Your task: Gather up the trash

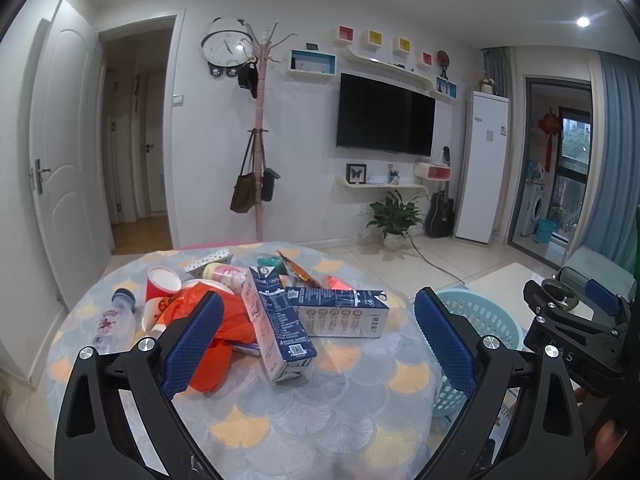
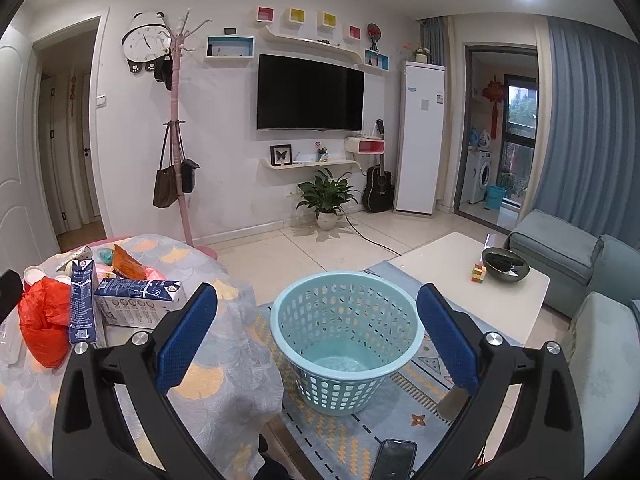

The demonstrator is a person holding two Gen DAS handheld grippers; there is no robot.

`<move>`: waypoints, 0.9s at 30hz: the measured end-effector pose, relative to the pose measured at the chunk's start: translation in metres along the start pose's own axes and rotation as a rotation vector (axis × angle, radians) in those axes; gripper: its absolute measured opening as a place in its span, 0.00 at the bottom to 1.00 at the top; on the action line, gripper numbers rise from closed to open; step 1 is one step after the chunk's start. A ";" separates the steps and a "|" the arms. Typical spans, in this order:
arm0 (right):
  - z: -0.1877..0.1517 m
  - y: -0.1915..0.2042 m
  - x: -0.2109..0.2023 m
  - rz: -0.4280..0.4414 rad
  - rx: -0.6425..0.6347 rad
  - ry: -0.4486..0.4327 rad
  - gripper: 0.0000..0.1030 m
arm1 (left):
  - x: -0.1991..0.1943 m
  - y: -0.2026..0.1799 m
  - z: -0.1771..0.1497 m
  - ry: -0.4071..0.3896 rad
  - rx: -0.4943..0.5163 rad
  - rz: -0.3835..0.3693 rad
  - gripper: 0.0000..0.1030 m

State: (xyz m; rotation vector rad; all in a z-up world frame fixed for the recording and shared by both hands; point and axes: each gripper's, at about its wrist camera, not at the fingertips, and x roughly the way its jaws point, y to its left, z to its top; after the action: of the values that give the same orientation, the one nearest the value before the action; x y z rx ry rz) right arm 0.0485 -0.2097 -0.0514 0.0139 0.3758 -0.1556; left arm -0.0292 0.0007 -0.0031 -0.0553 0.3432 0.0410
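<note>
A pile of trash lies on the round table (image 1: pixel 304 420): two blue-and-white milk cartons (image 1: pixel 276 320) (image 1: pixel 344 312), an orange plastic bag (image 1: pixel 224 344), a red paper cup (image 1: pixel 162 284), a clear plastic bottle (image 1: pixel 114 322) and snack wrappers (image 1: pixel 300 270). My left gripper (image 1: pixel 320 340) hovers open just in front of the cartons, holding nothing. A light blue perforated basket (image 2: pixel 346 340) stands empty on the floor to the right of the table. My right gripper (image 2: pixel 320 336) is open above and before the basket. The cartons (image 2: pixel 138 306) and the bag (image 2: pixel 44 320) also show at left in the right wrist view.
A white coffee table (image 2: pixel 460 280) with a dark bowl (image 2: pixel 505 268) and a small coloured block stands beyond the basket, with a grey-blue sofa (image 2: pixel 568 264) to its right. A phone (image 2: pixel 396 460) lies on the patterned rug. A pink coat rack (image 2: pixel 178 152) stands behind the round table.
</note>
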 end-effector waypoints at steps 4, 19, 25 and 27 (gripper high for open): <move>0.000 0.001 0.000 0.003 -0.001 0.003 0.92 | 0.000 0.001 0.000 0.001 -0.003 0.001 0.91; -0.003 0.010 -0.001 0.000 -0.018 0.005 0.92 | -0.002 0.009 0.001 0.003 -0.029 0.014 0.91; -0.003 0.012 -0.001 0.006 -0.012 0.005 0.92 | -0.001 0.016 0.000 0.005 -0.046 0.018 0.91; -0.003 0.015 0.000 0.007 -0.012 0.009 0.91 | -0.002 0.019 0.000 0.004 -0.050 0.021 0.91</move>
State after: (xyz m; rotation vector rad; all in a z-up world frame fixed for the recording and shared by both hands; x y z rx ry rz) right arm 0.0497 -0.1951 -0.0538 0.0045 0.3860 -0.1464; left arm -0.0317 0.0193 -0.0034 -0.1016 0.3464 0.0707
